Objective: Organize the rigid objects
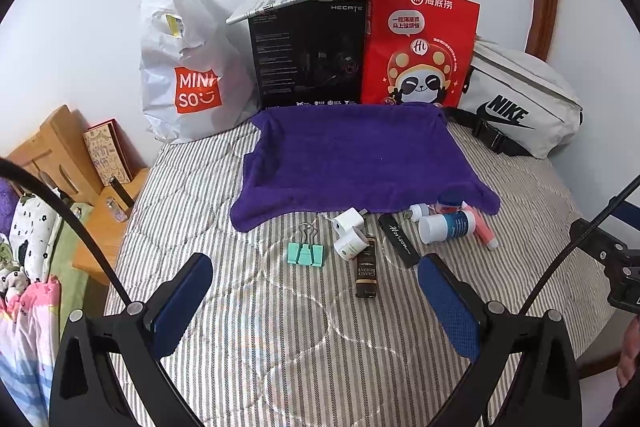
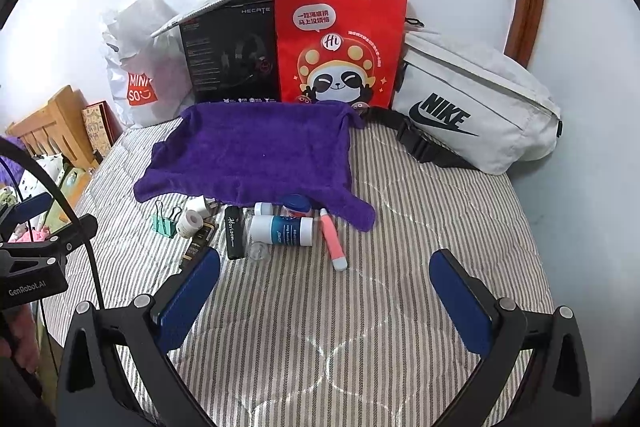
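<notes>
1. Bedroom, task at its start by my reading: I hold both grippers above a striped bedspread (image 1: 280, 347), neither touching anything. The left gripper (image 1: 316, 291) has its jaws spread wide and empty; the right gripper (image 2: 326, 287) likewise, wide and empty.

2. The things to sort lie in a loose heap at 12 o'clock from the left gripper, just at the near hem of a purple towel (image 1: 352, 155). The towel lies spread flat and bare, which I take to be the place meant to receive them.

3. In the left view, from 11 to 1 o'clock: a green binder clip (image 1: 305, 253), two white plugs (image 1: 349, 231), a small dark bottle (image 1: 366, 274) lying on its side, a black flat stick (image 1: 399, 239), a white and blue bottle (image 1: 447, 226) also on its side, and a pink tube (image 1: 485, 231).

4. The white and blue bottle touches the towel's hem, with smaller jars behind it partly hidden.

5. From the right gripper the pink tube (image 2: 333, 238) sits at 12 o'clock, nearest and clear of its neighbours, so I judge it the easiest first pick.

6. Bags and a box along the wall at the far side play no part.
</notes>
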The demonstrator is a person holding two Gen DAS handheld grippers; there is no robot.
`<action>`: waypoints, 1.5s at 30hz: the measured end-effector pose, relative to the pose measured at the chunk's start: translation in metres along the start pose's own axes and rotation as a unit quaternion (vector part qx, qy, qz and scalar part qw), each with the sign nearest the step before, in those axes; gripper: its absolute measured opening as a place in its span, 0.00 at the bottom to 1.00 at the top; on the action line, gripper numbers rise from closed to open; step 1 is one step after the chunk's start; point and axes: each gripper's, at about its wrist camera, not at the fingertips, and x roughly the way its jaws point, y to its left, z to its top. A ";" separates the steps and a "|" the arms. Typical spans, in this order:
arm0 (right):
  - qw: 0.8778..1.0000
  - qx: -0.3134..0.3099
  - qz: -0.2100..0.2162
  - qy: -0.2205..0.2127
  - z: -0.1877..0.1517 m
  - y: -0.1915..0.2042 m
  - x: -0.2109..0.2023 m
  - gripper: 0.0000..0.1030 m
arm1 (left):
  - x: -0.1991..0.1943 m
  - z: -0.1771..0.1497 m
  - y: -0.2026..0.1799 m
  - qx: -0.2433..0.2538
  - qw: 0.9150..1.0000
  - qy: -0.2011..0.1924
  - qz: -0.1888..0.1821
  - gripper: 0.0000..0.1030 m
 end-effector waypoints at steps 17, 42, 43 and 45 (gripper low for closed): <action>1.000 -0.002 0.001 0.001 -0.001 0.002 -0.001 1.00 | -0.001 0.000 0.000 0.007 1.000 0.003 0.001 1.00; 1.000 0.005 0.004 0.010 -0.002 -0.002 0.011 1.00 | 0.017 0.000 0.005 0.009 1.000 0.016 -0.001 1.00; 1.000 0.006 0.005 0.012 -0.002 -0.004 0.013 1.00 | 0.019 -0.001 0.005 0.009 1.000 0.017 -0.001 1.00; 1.000 0.008 0.006 0.015 -0.002 -0.005 0.017 1.00 | 0.026 -0.001 0.006 0.009 1.000 0.024 -0.002 1.00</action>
